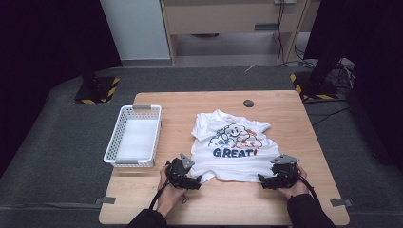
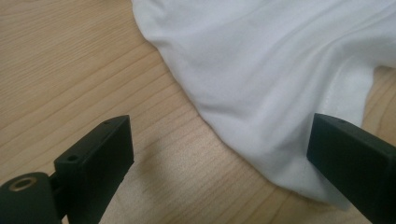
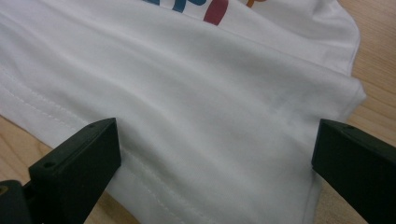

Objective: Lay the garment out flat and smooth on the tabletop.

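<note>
A small white T-shirt (image 1: 233, 142) with a cartoon cloud print and the word GREAT lies flat on the wooden table (image 1: 180, 104), hem toward the person. At the hem's left corner my left gripper (image 1: 196, 180) is held low. In the left gripper view this gripper (image 2: 219, 140) is open, one jaw over bare wood and the other at the edge of the white cloth (image 2: 261, 70). My right gripper (image 1: 263, 180) rests at the hem's right corner. Its jaws (image 3: 215, 140) stand open astride the shirt's lower edge (image 3: 210, 93), with nothing pinched.
A white slatted basket (image 1: 119, 137) stands on the table's left side, beside the shirt. A dark round cap (image 1: 248, 103) sits in the tabletop beyond the collar. Bare wood runs along the front edge between the person's hands.
</note>
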`<action>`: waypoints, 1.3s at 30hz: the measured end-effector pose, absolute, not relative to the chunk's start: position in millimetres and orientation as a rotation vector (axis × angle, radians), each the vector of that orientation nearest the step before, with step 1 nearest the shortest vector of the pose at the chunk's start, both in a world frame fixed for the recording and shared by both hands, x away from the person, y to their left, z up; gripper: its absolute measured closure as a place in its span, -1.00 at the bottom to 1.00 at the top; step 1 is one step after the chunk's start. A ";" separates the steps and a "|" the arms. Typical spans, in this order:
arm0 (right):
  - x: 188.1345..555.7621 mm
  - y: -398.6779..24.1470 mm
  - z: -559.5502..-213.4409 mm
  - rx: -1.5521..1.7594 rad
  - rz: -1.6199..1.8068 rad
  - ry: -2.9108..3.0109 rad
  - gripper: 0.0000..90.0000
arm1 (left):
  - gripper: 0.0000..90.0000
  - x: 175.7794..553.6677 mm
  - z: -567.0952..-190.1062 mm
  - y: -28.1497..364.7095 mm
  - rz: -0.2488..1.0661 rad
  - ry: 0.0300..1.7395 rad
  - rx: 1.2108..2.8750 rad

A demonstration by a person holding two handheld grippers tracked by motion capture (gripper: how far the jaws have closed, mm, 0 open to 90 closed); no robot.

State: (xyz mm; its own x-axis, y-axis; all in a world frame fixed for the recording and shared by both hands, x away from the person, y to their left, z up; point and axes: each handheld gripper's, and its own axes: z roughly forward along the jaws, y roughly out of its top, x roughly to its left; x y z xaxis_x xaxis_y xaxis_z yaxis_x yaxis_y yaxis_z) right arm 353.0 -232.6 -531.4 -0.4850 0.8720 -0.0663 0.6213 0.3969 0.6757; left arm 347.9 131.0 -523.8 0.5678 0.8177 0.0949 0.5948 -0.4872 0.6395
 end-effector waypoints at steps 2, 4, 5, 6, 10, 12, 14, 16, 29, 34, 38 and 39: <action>351.0 -233.6 -531.2 1.277 0.822 2.255 -0.97 | -0.85 345.6 -523.7 133.4 0.518 1.124 2.253; 349.2 -235.0 -531.2 1.272 0.826 2.261 -0.97 | -0.86 343.2 -523.2 135.6 0.518 1.120 2.262; 348.4 -235.9 -531.2 1.266 0.824 2.263 -0.97 | -0.86 342.0 -523.1 136.5 0.519 1.118 2.263; 347.4 -236.3 -531.2 1.267 0.826 2.266 -0.97 | -0.86 341.1 -522.8 137.5 0.518 1.116 2.268; 342.7 -236.5 -530.5 1.248 0.820 2.277 -0.97 | -0.86 337.1 -521.7 138.9 0.501 1.114 2.286; 340.4 -236.1 -530.3 1.236 0.819 2.287 -0.97 | -0.86 334.4 -521.0 138.3 0.516 1.101 2.299; 337.9 -235.6 -530.2 1.226 0.821 2.296 -0.97 | -0.86 331.2 -520.5 137.8 0.521 1.098 2.306; 335.1 -235.5 -530.2 1.219 0.825 2.310 -0.97 | -0.86 326.6 -519.9 138.2 0.521 1.093 2.316; 321.0 -231.4 -531.2 1.208 0.865 2.388 -0.97 | -0.88 299.1 -518.5 146.0 0.482 1.077 2.355; 314.4 -230.7 -531.3 1.195 0.872 2.410 -0.98 | -0.88 295.7 -518.5 149.9 0.468 1.090 2.353; 310.7 -230.0 -530.9 1.188 0.872 2.424 -0.98 | -0.88 293.0 -518.8 152.0 0.465 1.090 2.349; 309.4 -229.4 -530.8 1.184 0.869 2.427 -0.98 | -0.88 292.4 -518.8 152.3 0.466 1.090 2.349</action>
